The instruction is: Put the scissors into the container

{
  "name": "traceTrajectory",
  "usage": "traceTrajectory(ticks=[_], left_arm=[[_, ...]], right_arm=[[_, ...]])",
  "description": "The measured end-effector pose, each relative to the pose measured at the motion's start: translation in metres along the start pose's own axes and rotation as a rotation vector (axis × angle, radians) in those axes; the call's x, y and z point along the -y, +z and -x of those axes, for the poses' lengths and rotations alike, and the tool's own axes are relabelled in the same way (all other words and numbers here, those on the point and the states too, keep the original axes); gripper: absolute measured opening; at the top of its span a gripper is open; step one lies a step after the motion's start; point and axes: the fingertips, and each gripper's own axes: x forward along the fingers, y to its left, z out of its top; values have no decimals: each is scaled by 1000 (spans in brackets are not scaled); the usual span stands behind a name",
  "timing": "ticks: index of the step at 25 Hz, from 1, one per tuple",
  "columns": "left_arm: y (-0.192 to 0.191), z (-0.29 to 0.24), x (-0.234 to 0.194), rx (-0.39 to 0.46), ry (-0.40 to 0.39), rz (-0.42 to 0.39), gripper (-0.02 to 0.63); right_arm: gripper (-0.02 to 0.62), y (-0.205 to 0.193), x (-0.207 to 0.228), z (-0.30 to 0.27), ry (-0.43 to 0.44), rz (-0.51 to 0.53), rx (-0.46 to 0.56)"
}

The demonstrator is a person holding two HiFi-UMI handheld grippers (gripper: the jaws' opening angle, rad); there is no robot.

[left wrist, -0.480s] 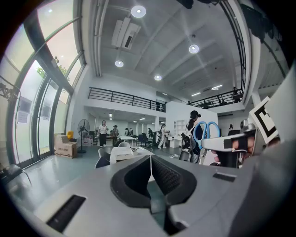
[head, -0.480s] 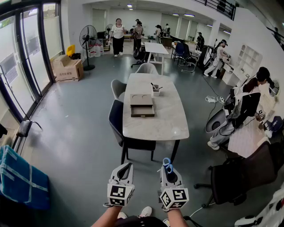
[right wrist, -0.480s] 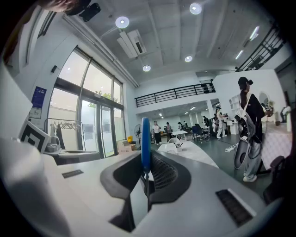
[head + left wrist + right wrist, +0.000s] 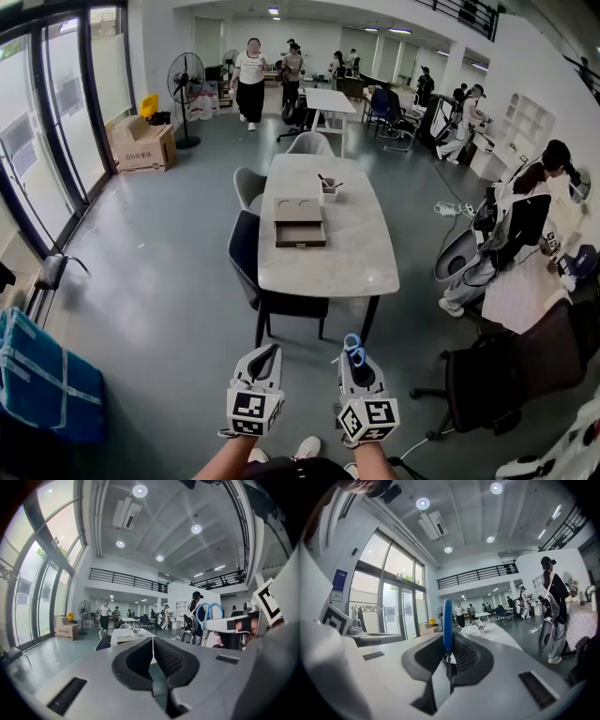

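**Scissors clamped in the right gripper, well short of the desk**

Head view: both grippers are held out low over the grey floor (image 4: 159, 272), side by side and near each other. The left gripper (image 4: 266, 354) has its jaws together. The right gripper (image 4: 354, 364) carries the scissors (image 4: 352, 346), whose blue handle loops stick out beyond its tips. Farther ahead and well apart from both stands a long pale desk (image 4: 361, 253). On it lie a wooden box (image 4: 300, 228) with two round recesses and, just beyond it, a small white container (image 4: 329, 194) with dark items standing in it. Chairs (image 4: 247, 248) line the desk's left side. A person in a white top (image 4: 249, 80) stands far behind, near a standing fan (image 4: 187, 80).

Left gripper view: the left gripper (image 4: 153, 643) is closed, pad against pad, with nothing between. To its right, the right gripper (image 4: 227, 625) shows side-on, the scissors (image 4: 209, 607) rising from its tip.

Right gripper view: the right gripper (image 4: 449, 657) is closed on the scissors (image 4: 447, 623), seen edge-on. The pads press the metal part, and the blue handle stands up past the jaw tips. The desk (image 4: 499, 637) lies in the distance beyond.
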Motion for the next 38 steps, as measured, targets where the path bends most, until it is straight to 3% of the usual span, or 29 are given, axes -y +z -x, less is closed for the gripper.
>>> traceTrajectory(ticks=[26,38], left_arm=[[-9,-64,34,-6,93,7,20],[-4,-112,9,-2,95,11,20]], right_arm=[[40,-5,82,-34,78,-4,-26],[40,-6,95,-85,82,-5,-37]])
